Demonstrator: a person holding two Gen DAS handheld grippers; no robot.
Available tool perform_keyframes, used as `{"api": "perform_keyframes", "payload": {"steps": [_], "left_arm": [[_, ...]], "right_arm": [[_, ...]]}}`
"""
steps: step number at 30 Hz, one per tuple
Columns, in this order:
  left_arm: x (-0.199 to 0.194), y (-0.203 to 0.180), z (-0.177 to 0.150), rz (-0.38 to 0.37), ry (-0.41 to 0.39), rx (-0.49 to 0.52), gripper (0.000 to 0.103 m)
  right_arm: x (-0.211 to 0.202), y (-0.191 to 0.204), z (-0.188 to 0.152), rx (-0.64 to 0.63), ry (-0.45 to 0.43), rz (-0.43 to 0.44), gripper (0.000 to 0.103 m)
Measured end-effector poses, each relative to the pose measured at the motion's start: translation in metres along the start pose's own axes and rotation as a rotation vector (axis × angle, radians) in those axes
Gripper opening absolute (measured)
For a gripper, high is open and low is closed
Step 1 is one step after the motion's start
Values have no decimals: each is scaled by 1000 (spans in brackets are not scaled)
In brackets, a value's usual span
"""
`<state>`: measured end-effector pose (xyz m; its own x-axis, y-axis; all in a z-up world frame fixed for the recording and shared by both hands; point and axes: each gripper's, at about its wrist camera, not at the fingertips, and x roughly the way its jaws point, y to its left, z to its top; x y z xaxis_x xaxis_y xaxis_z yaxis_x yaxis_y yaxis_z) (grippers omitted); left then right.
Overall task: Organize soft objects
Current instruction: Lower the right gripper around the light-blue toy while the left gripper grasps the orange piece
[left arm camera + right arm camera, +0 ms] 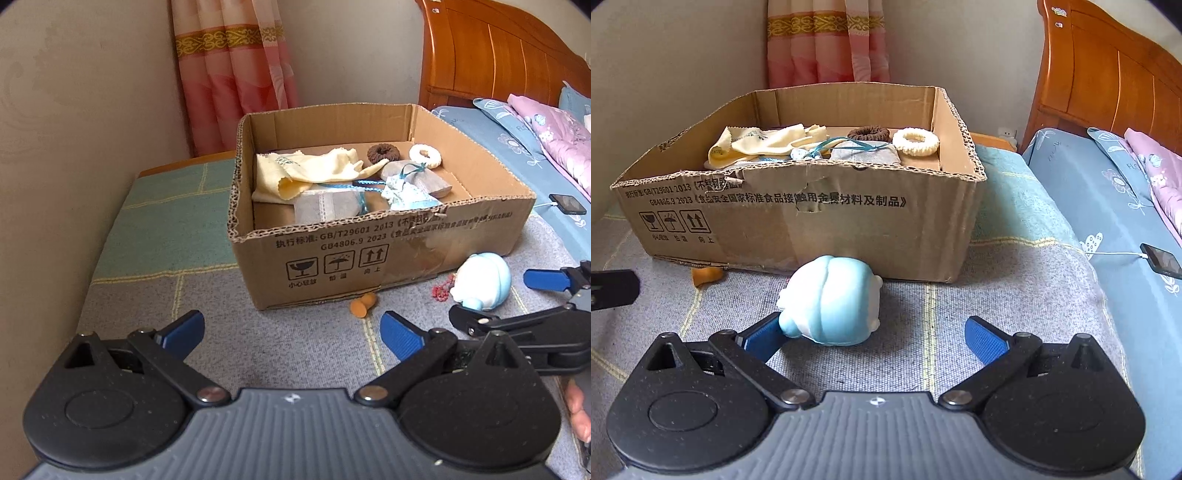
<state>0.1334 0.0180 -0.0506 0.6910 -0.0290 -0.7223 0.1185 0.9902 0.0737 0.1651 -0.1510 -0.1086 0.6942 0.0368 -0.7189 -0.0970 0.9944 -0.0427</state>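
- Right wrist view: the right gripper has its 2 blue-padded fingers spread wide and grips nothing; it hangs low over the grey checked blanket.
- A light-blue and white plush toy lies on the blanket between the spread fingers, pressed against the left fingertip and well apart from the right one.
- Just behind the toy stands an open cardboard box with printed text and 3 handling symbols on its front wall.
- Inside the box lie a pale yellow cloth, a brown hair tie, a cream hair tie and a grey sachet with a teal ribbon.
- An orange object pokes out from under the box's front edge; what it is cannot be told.
- Left wrist view: the left gripper is also wide open and empty, above the blanket in front of the box's near corner.
- To its right, the plush toy sits beside a small string of red beads.
- Farther right, a phone on a white cable rests on blue bedding, with a wooden headboard behind and a pink curtain past the box.
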Motion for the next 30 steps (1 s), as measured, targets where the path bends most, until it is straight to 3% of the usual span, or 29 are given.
{"api": "perform_keyframes", "payload": {"steps": [13,26,30], "left_arm": [[37,-3,-4,12,52,-46,101],[39,14,-5,47,53,-89,101],[32,10,-7,18,51,-81,101]], "right_arm": [[-3,-5,-6,-32,-33,33,103],[-5,-6,-8,-36,-41,36,103],[-6,-6,-9,-36,-41,36,103]]}}
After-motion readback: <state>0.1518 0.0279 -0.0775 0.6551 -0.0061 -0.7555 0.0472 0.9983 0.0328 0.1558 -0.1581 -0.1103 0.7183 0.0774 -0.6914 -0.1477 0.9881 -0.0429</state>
